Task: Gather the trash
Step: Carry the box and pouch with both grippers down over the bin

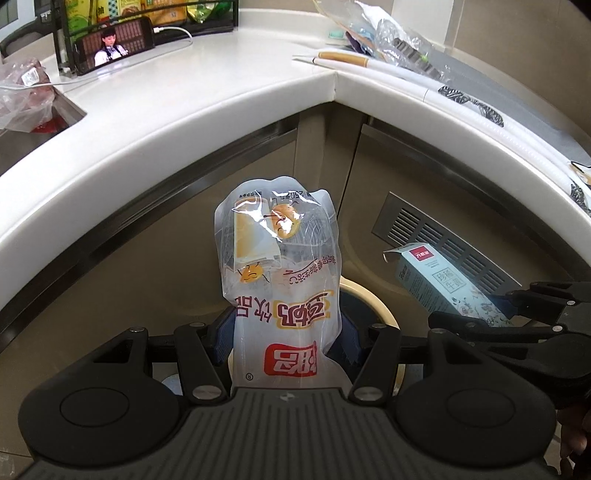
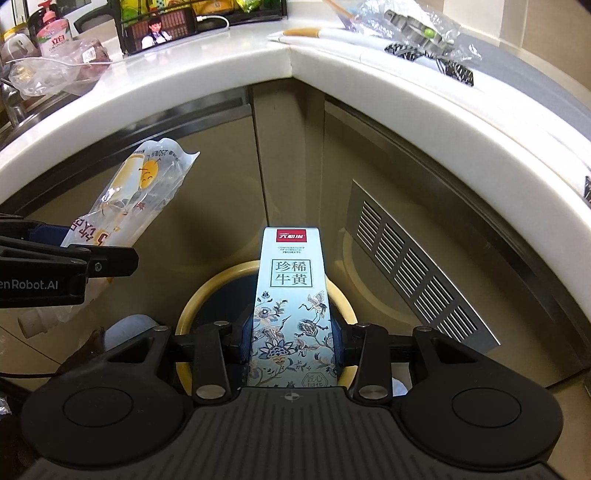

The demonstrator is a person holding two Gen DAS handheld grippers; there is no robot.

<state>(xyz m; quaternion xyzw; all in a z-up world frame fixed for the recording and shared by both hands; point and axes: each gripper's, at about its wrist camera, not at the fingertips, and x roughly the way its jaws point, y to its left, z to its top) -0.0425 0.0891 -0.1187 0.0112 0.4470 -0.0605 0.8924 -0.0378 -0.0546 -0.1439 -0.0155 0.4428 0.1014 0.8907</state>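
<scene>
My left gripper (image 1: 286, 338) is shut on a clear and white plastic drink pouch (image 1: 277, 266) with red and orange print, which stands up between the blue pads. The pouch (image 2: 136, 195) also shows at the left of the right wrist view. My right gripper (image 2: 291, 339) is shut on a pale blue carton (image 2: 291, 295) with flowers and cranes; that carton (image 1: 439, 284) appears at the right of the left wrist view. Below both hangs a round bin with a cream rim (image 2: 207, 288) and a dark inside; the rim (image 1: 373, 295) peeks out behind the pouch.
A white L-shaped counter (image 2: 258, 70) curves above, with beige cabinet doors and a metal vent grille (image 2: 417, 273) under it. On the counter are a phone playing video (image 1: 114, 44), clear wrappers (image 1: 399, 37), a plastic bag (image 2: 62, 70) and a pink bottle (image 2: 51, 33).
</scene>
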